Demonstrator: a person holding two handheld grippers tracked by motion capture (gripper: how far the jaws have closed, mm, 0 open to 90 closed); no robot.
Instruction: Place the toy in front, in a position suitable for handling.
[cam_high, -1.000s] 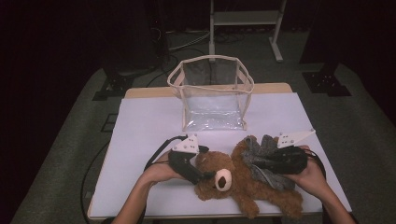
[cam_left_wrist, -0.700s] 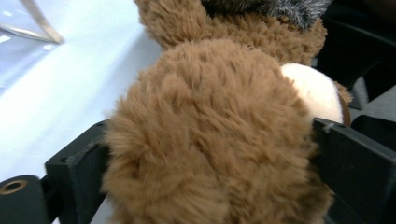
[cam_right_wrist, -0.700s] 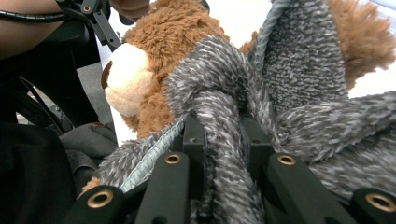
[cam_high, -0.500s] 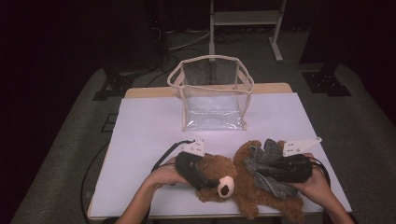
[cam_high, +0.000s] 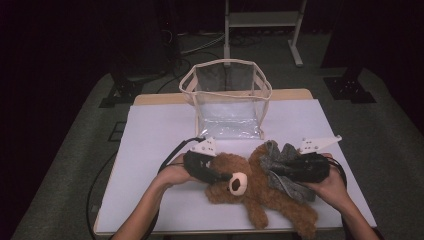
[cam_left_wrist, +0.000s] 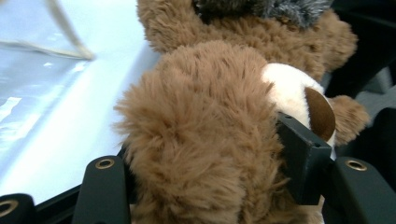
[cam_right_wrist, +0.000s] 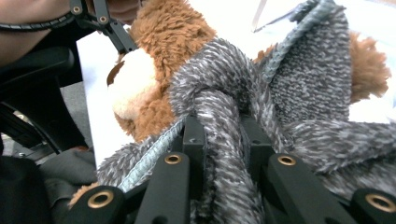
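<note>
With our left gripper (cam_high: 220, 176) just closed on the teddy bear's head (cam_left_wrist: 205, 140) and the right gripper (cam_right_wrist: 223, 140) pinching its grey knit garment (cam_right_wrist: 299, 84), we should lift both together, level.

No readable text, label, brand, number or sign appears anywhere.

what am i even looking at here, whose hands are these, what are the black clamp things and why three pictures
A person sits at a table holding a two-jaw gripper in each hand. The high view looks down from above; the other two pictures come from cameras riding on each gripper. On the table lie a brown teddy bear wearing a grey knitted garment, and behind it an open clear bag. The left gripper has just been closing, its jaws on the bear's head. The right gripper is shut on a fold of the garment.
</note>
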